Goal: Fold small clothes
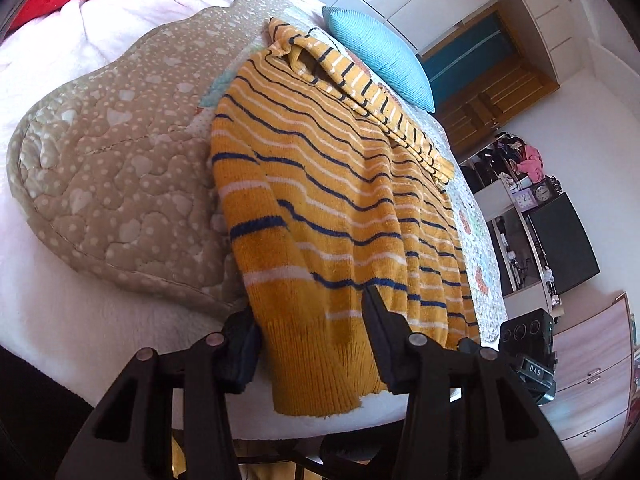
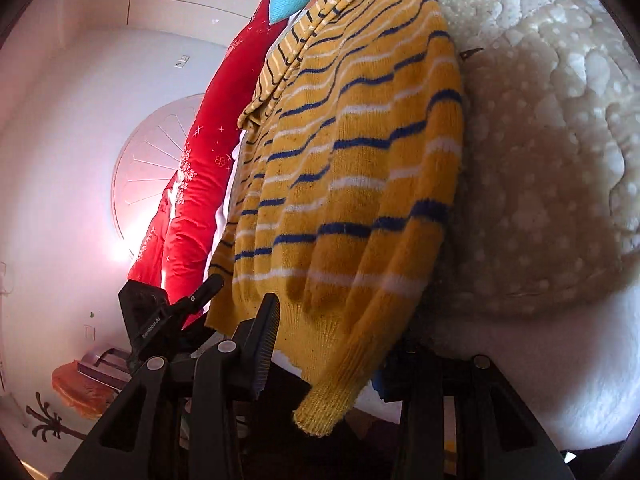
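Both grippers, left gripper [image 1: 312, 332] and right gripper [image 2: 332, 344], are clenching the ribbed hem of the mustard striped sweater [image 1: 340, 208], which is lying across the quilted bed [image 1: 112, 168] toward twelve o'clock. It looks soft, floppy, stretchy knit; corners suit gripping.

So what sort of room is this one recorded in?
Most likely a home bedroom. The striped sweater lies on a bed with a quilted cover, a blue pillow sits beyond it, and a shelf with small clocks stands against the wall.
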A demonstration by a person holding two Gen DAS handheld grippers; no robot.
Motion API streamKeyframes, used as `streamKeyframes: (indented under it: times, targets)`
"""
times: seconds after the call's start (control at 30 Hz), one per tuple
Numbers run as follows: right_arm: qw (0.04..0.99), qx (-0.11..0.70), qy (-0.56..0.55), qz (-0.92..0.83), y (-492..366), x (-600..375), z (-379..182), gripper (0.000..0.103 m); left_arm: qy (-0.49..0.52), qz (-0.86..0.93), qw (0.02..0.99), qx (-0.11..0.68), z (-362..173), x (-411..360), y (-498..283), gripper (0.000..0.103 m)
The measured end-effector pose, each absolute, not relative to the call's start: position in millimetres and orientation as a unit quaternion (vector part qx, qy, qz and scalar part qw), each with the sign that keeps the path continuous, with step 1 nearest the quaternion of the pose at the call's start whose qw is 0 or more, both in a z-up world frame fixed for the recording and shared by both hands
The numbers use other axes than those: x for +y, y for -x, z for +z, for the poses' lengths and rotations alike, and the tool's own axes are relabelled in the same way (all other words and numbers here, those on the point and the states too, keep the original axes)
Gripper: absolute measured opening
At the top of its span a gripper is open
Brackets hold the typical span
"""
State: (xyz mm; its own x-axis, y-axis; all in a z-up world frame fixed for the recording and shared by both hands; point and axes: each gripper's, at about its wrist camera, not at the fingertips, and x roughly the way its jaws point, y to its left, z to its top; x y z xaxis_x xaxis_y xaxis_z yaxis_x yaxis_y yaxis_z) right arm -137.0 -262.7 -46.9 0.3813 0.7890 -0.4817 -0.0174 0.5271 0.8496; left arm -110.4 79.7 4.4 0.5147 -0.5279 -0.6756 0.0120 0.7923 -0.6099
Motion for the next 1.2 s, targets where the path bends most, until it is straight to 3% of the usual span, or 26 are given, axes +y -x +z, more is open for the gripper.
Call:
streamKeyframes:
  times: [0.03,0.07,0.1,0.2,0.57,0.93,1.2]
  targets:
    - [0.731,0.481,-0.401,0.27,137.6,-262.1,-46.8,0.037,0.276,-0.153,0.826,0.467,4.2,80.8,109.6,0.028]
    - [0.733,0.481,-0.402,0.262,136.3,-262.5,-46.7,0.025,0.272,-0.14,0.826,0.474,3.0,82.0,106.9,0.008]
    - [0.737,0.484,-0.397,0.254,134.6,-263.3,-45.5,0.009,0.274,-0.132,0.822,0.482,0.1,83.5,102.8,0.009]
    - [0.739,0.488,-0.388,0.255,130.4,-267.2,-41.0,0.007,0.306,-0.13,0.811,0.481,-1.6,92.8,102.0,0.008]
    - [0.749,0.455,-0.378,0.3,167.6,-290.7,1.9,0.005,0.273,-0.142,0.84,0.446,47.3,90.2,158.5,0.007]
    - [0.726,0.503,-0.385,0.27,216.5,-303.2,-28.1,0.006,0.276,-0.138,0.809,0.5,12.7,82.6,199.8,0.008]
    - [0.733,0.504,-0.367,0.272,208.0,-294.2,-19.2,0.007,0.276,-0.135,0.816,0.489,17.9,88.2,193.4,0.008]
